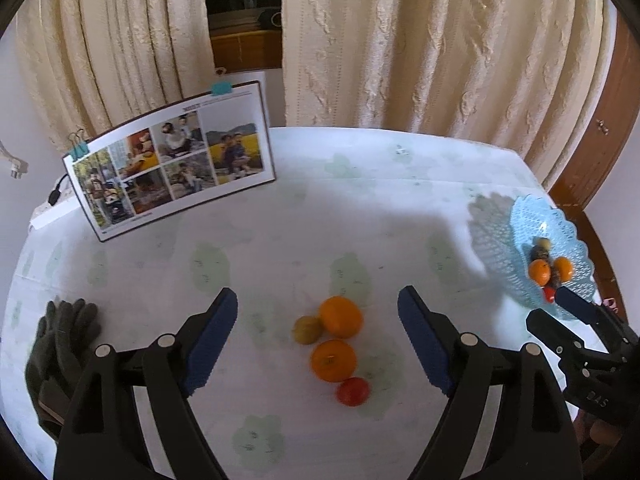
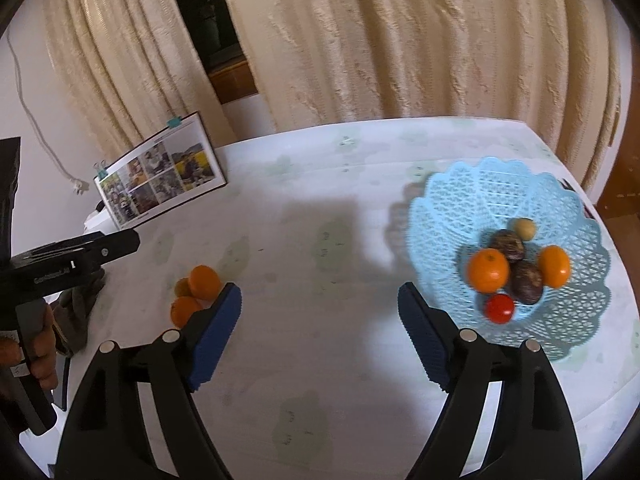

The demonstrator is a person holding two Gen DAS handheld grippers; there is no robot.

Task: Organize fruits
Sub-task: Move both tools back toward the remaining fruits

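White table point(image 1: 360, 208) lies bare between loose fruit point(image 1: 334, 344) and basket point(image 2: 512, 200).

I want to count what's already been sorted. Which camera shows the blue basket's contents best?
The right wrist view: the blue basket sits whole and close, showing two oranges, two dark fruits, a pale one and a red one. In the left wrist view it lies small at the right edge, partly hidden by the right gripper.

Photo board point(image 1: 172, 160), gloves point(image 1: 60, 340), curtains point(image 1: 420, 40)
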